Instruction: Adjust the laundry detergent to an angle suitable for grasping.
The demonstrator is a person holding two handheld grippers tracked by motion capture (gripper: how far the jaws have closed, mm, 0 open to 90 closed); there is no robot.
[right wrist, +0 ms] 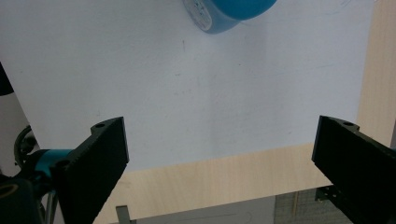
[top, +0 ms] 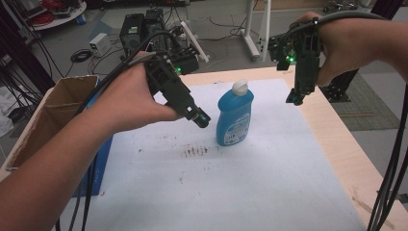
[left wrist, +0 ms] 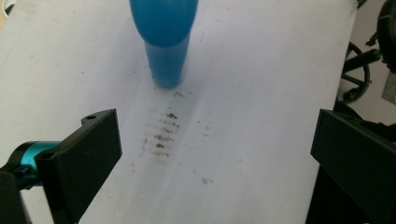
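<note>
At the far left edge of the counter stands an open cardboard box, with a blue flat thing tucked under the white sheet just beside it. The person's left forearm comes in from the near left, and the left hand holds the left gripper low over the sheet, tilted down and to the right. Its tip sits just to the left of the blue bottle, near it but not touching. In the left gripper view the jaws stand wide apart with nothing between them, and the bottle rises beyond them, slightly left of the middle of the gap. A patch of brown smudges marks the sheet just near and left of the bottle's base; the same marks lie between the bottle and the jaws in the left gripper view.

The blue bottle stands upright near the middle of the sheet, toward its far side, with a white cap on top and a pale label facing the near side.

To the right, the right hand holds the right gripper raised above the far right corner of the sheet, pointing down, well apart from the bottle. In the right gripper view its jaws are also wide apart and hold nothing; below them lie the sheet's edge and bare wood of the counter, with the bottle at the top of that view.
</note>
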